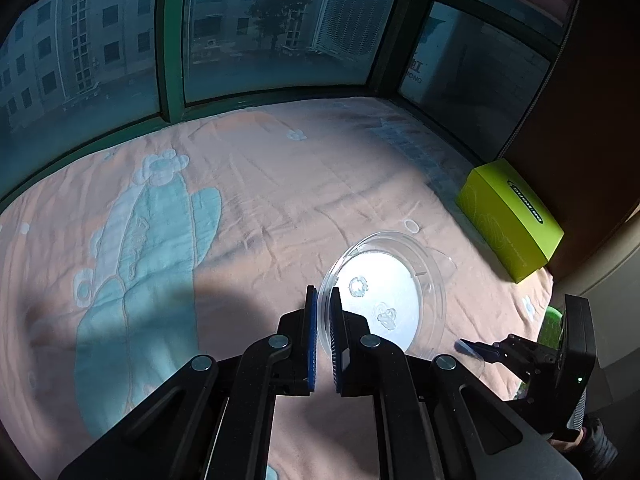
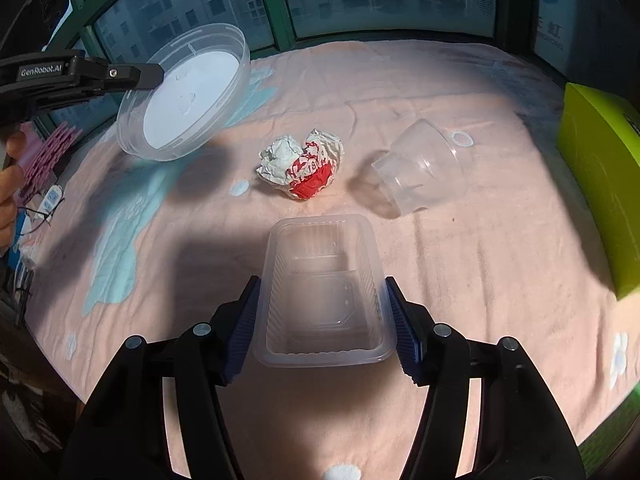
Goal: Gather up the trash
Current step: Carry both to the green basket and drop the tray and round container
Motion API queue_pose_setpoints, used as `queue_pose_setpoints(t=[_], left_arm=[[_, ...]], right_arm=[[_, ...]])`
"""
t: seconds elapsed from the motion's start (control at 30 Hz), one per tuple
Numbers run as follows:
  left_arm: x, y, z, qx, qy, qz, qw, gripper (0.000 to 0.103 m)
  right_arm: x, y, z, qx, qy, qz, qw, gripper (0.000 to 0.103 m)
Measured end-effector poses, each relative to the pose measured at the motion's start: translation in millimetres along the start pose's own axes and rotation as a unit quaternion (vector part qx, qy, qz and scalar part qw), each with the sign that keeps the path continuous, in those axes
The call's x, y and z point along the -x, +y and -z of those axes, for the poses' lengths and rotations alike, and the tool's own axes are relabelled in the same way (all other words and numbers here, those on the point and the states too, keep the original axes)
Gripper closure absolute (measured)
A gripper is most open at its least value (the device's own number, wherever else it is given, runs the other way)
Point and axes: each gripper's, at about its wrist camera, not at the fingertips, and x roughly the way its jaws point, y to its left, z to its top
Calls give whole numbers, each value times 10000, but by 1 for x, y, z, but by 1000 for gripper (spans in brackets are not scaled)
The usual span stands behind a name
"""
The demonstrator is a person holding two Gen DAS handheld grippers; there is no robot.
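Right wrist view shows the trash spread over the pink blanket (image 2: 460, 264), and we read it from left to right. At the far left our left gripper (image 2: 158, 74) has its jaws pinched tight on the rim of the round clear bowl (image 2: 188, 92), held tilted above the bed; the left wrist view confirms both pads squeezed onto the thin wall. We judge the bowl light and springy, so a rim pinch suits it, though smooth plastic could slide if tipped further. Next comes the crumpled red-and-white wrapper (image 2: 302, 166), lying alone on the blanket beyond the tray — soft, nearly weightless, and best taken across its bulk, where the folds give the pads something to bite. Directly before us sits the rectangular clear tray (image 2: 324, 292), open side up, lying between the fingers of our right gripper (image 2: 322, 320); the jaws stand at its two long sides, with the pads at or just off the ribbed walls — whether they press yet we cannot tell. Those walls look thin and flexible, so we expect them to bow inward; a gentle squeeze near the stiffer rim should hold without cracking or popping it loose. Further right the clear plastic cup (image 2: 422, 170) lies tipped on its side, well apart from the tray — light, slick, prone to roll, best taken at its lip. At the right edge stands a green box (image 2: 600, 184).
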Motion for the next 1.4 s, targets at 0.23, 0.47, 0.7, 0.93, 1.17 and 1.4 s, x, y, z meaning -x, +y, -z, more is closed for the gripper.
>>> queue_pose_setpoints(t=[0.23, 0.47, 0.7, 0.93, 1.17, 1.4], left_arm=[[5, -29, 7, -199, -20, 211, 9996, 97], [6, -68, 15, -487, 23, 469, 9977, 97], [1, -126, 24, -910, 122, 829, 9923, 97], [-5, -195, 38, -1341, 239, 1232, 9830, 97], [-14, -257, 53, -1715, 402, 1539, 9723, 97], [-27, -302, 66, -1996, 590, 1672, 9637, 97]], right_arm=[[33, -5, 18, -479, -323, 48, 9983, 43], [76, -26, 45, -1050, -640, 326, 9919, 43], [130, -61, 91, -1644, -953, 947, 9772, 43], [178, -116, 150, -2312, -959, 1666, 9537, 43], [211, -168, 198, -2858, -852, 2244, 9278, 43], [231, -197, 232, -3287, -904, 2511, 9060, 32]])
